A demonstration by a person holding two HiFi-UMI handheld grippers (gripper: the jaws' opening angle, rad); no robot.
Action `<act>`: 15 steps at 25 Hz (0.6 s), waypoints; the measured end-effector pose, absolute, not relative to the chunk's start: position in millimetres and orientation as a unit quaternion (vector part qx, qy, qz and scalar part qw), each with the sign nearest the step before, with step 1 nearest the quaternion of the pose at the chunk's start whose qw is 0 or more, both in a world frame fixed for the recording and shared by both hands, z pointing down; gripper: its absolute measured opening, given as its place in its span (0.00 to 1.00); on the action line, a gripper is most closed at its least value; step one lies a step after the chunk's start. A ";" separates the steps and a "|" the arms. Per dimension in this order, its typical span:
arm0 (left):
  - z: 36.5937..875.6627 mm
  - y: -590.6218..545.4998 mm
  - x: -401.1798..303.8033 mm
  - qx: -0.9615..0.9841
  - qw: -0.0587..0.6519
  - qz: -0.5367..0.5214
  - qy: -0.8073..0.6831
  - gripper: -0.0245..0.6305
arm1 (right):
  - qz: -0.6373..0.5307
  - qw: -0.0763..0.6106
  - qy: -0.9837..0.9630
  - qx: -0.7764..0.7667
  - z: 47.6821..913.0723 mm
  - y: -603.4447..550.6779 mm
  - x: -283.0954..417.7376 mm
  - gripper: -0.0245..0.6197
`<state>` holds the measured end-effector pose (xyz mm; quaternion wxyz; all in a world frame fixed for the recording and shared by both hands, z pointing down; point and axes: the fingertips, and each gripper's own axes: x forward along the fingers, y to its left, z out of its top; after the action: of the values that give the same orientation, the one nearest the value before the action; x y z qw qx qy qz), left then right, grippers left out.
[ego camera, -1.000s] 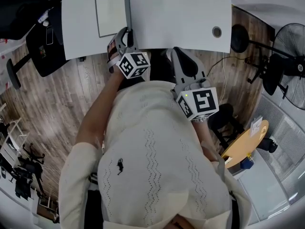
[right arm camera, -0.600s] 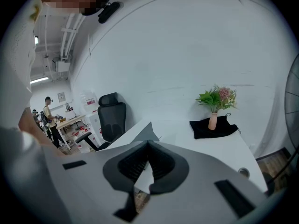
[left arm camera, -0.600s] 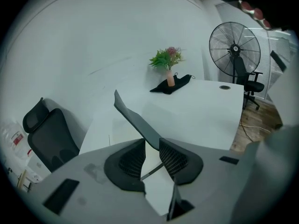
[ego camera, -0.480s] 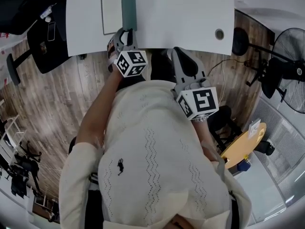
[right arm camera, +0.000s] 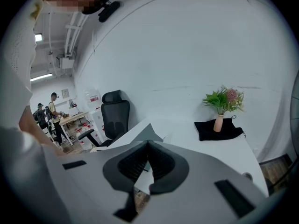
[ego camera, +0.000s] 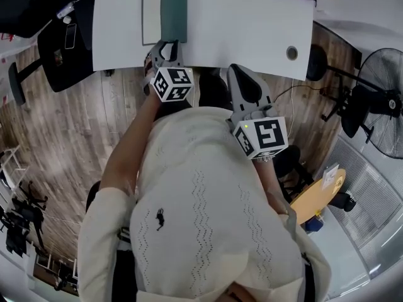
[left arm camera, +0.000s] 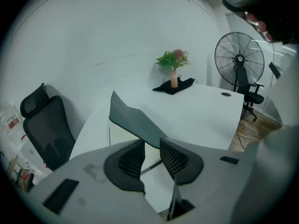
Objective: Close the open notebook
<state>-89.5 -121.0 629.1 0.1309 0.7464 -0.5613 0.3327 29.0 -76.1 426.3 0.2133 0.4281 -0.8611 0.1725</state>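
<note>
The notebook lies at the near left of the white table (ego camera: 252, 24), with its white page (ego camera: 151, 14) flat. Its dark green cover (ego camera: 174, 10) is raised and tilted. In the left gripper view the cover (left arm camera: 133, 118) leans up and to the left, its near corner reaching between the fingertips. My left gripper (ego camera: 165, 48) (left arm camera: 150, 143) is at the table's front edge. Its jaws have just been opening, and the pads stand apart without pressing the cover. My right gripper (ego camera: 242, 80) (right arm camera: 148, 146) hangs short of the table edge, shut on nothing.
A black office chair (ego camera: 63, 49) stands left of the table and a floor fan (ego camera: 378, 106) at the right. A vase of flowers (left arm camera: 174, 71) on a black cloth (left arm camera: 174, 87) sits at the table's far side. A cable hole (ego camera: 291, 53) marks the table's right end.
The green cover showed only as a thin edge a second ago; it has tipped, and its broad face now shows. Both grippers stay about where they were.
</note>
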 end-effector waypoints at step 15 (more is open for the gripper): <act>645.4 -118.6 -104.2 0.727 0.262 0.256 -0.580 0.17 | 0.167 0.230 -0.871 0.402 431.8 -79.8 14.8 0.04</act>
<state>-104.2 -118.6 645.4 0.2622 0.7274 -0.5800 0.2563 14.8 -79.8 431.8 0.2299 0.4017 -0.8705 0.1672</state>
